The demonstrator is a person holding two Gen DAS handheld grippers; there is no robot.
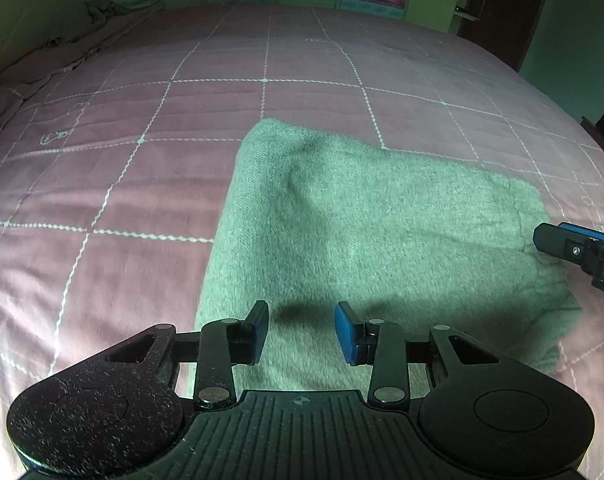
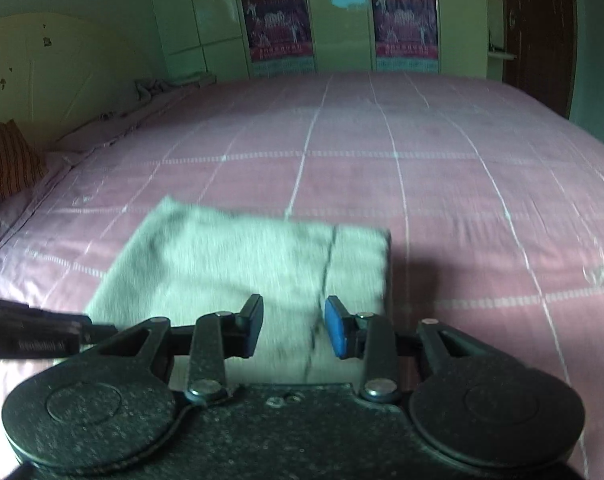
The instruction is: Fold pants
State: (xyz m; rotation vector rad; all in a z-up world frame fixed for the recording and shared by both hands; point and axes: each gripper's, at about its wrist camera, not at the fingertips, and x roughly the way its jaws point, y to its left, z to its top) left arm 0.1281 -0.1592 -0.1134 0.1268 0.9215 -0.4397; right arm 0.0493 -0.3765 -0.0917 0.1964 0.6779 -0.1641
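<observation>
The grey-green pants (image 1: 362,224) lie folded into a thick rectangle on the pink bed. My left gripper (image 1: 302,330) is open and empty, hovering over the near edge of the pants. The right gripper shows at the right edge of the left wrist view (image 1: 574,248), beside the pants' right side. In the right wrist view the pants (image 2: 238,264) lie just ahead, with a dark seam line running down them. My right gripper (image 2: 294,326) is open and empty above their near edge. The left gripper shows at the left edge of that view (image 2: 34,336).
The pink quilted bedspread (image 1: 142,184) with white grid lines covers the whole bed. A crumpled blanket (image 2: 154,92) lies along the far left edge near the headboard. A green wardrobe with posters (image 2: 342,24) stands behind the bed, and a dark door (image 2: 538,28) is at the right.
</observation>
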